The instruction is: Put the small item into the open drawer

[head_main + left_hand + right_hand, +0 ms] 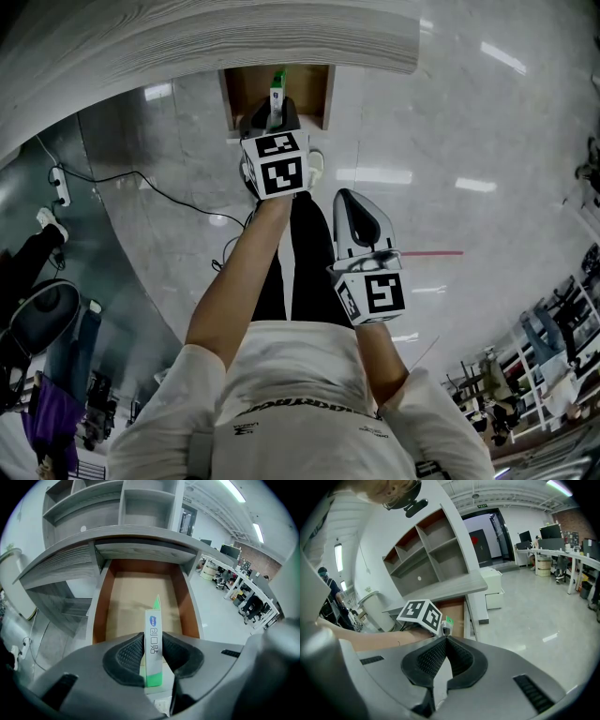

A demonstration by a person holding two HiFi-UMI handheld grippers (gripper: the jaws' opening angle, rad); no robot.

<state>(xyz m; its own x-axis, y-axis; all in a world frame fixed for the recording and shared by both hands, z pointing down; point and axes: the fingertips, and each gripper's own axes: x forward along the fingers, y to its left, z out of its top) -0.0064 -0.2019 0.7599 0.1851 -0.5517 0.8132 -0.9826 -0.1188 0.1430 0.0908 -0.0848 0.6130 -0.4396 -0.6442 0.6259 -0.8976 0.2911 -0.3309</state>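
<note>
The small item is a narrow white box with green ends (153, 620). It stands upright between the pads of my left gripper (153, 644), which is shut on it. In the head view the left gripper (270, 114) reaches over the front of the open wooden drawer (244, 94), and the box's green tip (277, 86) pokes out above the drawer's inside. The drawer (131, 590) is brown inside and looks bare. My right gripper (356, 208) hangs back nearer my body, shut with nothing in it (443, 641); from there the left gripper's marker cube (419, 613) shows in front of the drawer.
A grey wood-grain desktop (234, 37) overhangs the drawer, with open shelves (140, 508) above it. A black cable (141, 183) and a power strip (60, 185) lie on the glossy floor at the left. Office desks and chairs (243, 583) stand at the right.
</note>
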